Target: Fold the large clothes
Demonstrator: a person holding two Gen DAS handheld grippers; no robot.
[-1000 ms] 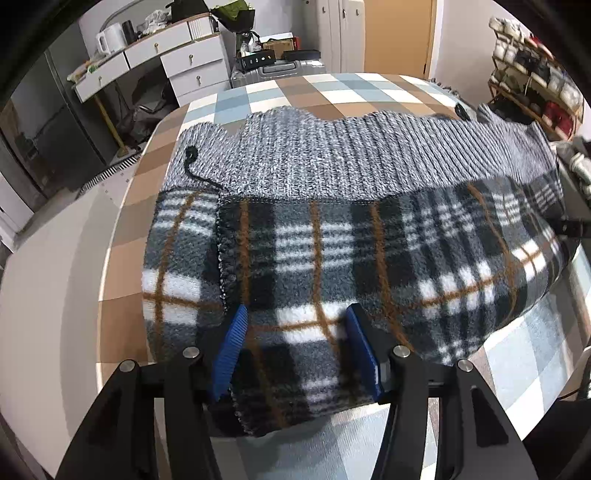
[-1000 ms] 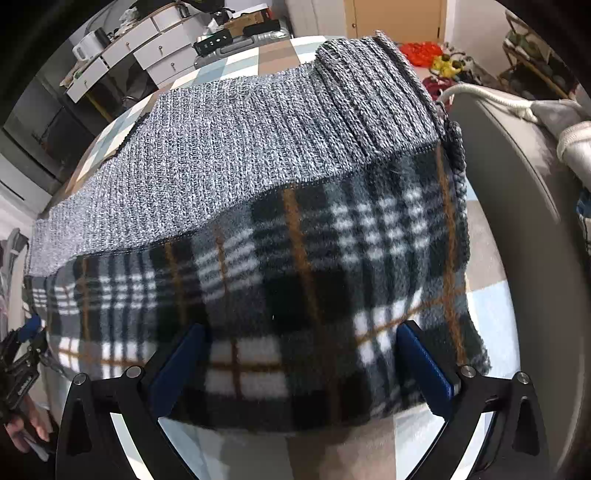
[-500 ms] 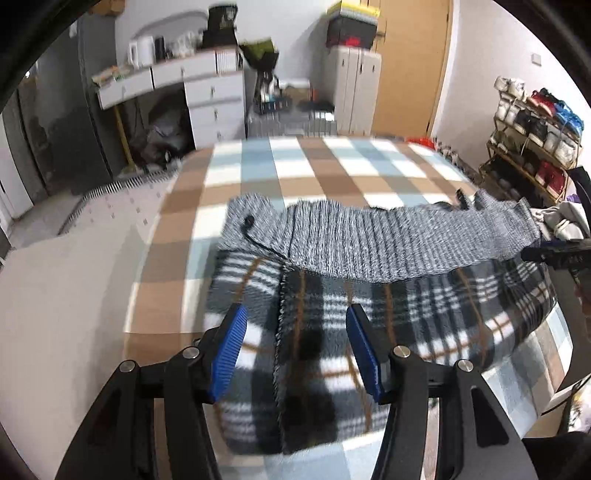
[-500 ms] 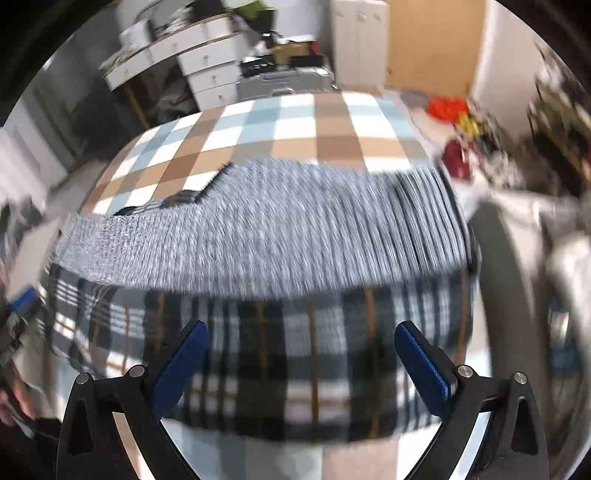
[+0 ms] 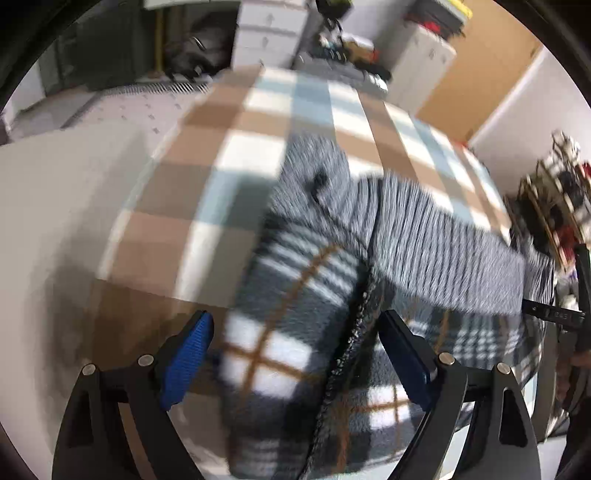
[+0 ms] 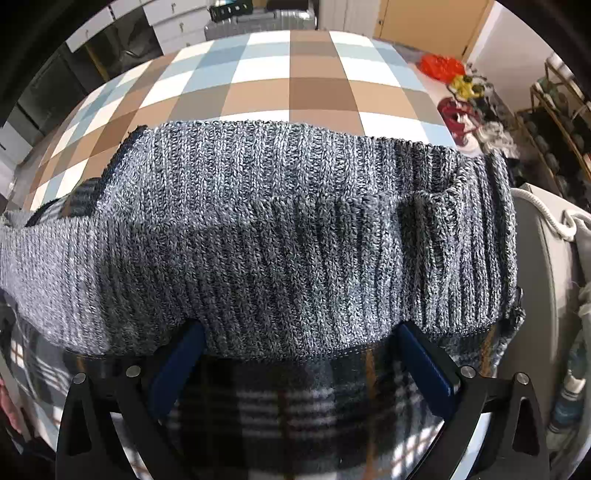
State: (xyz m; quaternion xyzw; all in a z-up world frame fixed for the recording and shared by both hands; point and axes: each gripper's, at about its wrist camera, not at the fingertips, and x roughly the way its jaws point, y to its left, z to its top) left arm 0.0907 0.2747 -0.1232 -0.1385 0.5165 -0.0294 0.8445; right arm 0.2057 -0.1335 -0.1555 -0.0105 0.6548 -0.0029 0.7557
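L hand-held gripper point(image 5: 295, 363): jaws opening, plaid fleece-lined grey knit garment point(image 6: 280, 236) between, unpressed. R hand-held gripper point(image 6: 299, 365): apart, over fold edge. Garment folded on checked-cloth surface point(image 6: 295, 74). Step: releasing fold; next, regrasp for another fold.

The garment point(image 6: 280, 236) lies across the near part of the tablecloth point(image 6: 295, 70), its knit half folded over onto the fleece half. Drawers point(image 5: 269, 33) and a cabinet point(image 5: 421, 70) stand beyond the table's far end. A shoe rack point(image 6: 554, 122) stands to the right.
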